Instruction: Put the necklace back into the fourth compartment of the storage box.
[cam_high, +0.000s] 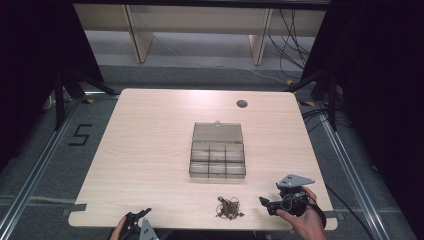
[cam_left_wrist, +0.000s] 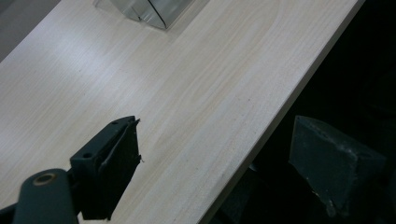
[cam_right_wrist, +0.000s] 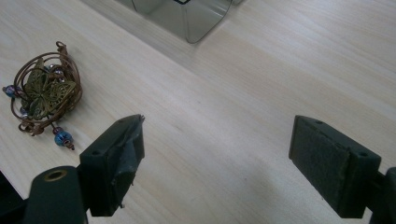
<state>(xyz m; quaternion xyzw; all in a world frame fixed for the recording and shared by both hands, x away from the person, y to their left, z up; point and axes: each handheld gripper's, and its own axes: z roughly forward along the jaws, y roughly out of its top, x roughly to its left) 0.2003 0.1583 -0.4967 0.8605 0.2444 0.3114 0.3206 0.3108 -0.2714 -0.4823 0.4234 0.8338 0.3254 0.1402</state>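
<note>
The pale wood-grain laminate desk is smooth with a soft sheen, the smoky clear plastic compartment box glossy, the coiled brown wire ornament with brassy filigree and blue beads dull metal, and the black jaws' pads matt and rough.

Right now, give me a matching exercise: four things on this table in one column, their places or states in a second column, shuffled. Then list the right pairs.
Things
1. compartment box
2. beaded jewellery
3. right gripper
4. left gripper

Places or states
A. at the near left edge of the table, jaws open and empty
B. at the middle of the table, lid folded back
C. on the near part of the table, between the two grippers
D. in a hand at the near right, jaws wide open and empty

Pairs: 1-B, 2-C, 3-D, 4-A
</note>
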